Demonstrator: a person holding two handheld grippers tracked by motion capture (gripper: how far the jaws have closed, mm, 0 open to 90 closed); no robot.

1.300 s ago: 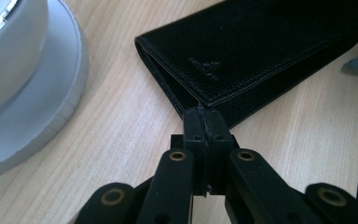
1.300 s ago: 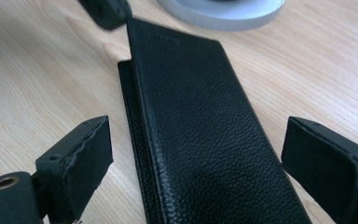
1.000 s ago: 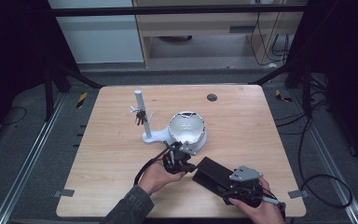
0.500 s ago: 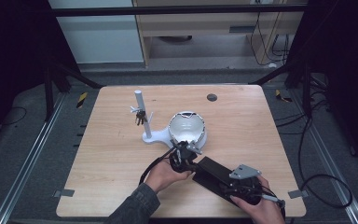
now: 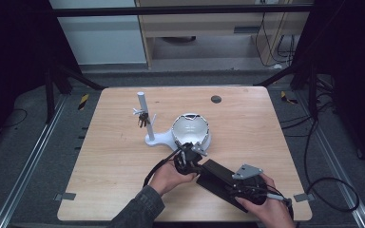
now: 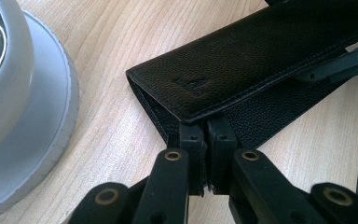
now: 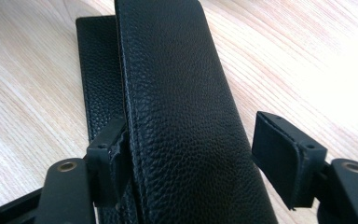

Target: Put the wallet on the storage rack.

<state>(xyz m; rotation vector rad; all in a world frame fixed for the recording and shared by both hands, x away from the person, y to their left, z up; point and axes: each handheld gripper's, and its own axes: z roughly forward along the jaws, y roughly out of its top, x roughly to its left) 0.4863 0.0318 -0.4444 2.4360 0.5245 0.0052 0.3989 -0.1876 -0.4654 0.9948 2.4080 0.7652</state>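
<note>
A black leather case [image 5: 218, 173] lies half folded on the wooden table [image 5: 114, 156], in front of a white bowl-shaped holder [image 5: 191, 130]. My left gripper [image 5: 188, 159] is at the case's end nearest the holder. In the left gripper view its jaws [image 6: 207, 133] are shut on the edge of the case's lower flap [image 6: 261, 112]. My right gripper [image 5: 228, 183] is at the opposite end. Its jaws [image 7: 193, 140] straddle the raised upper flap [image 7: 177, 93] and have just been closing. The left pad [image 7: 109, 149] touches the leather, while the right pad [image 7: 279, 149] stands apart from it.
A white post on a round base [image 5: 145, 118] carries a bunch of keys and stands left of the holder. The holder's rim [image 6: 37, 107] is close beside my left jaws. A small dark disc [image 5: 216, 99] lies at the table's far side.
My left gripper has shifted slightly right to the case's end near the holder. The case now looks longer and narrower, stretched between the two grippers.
</note>
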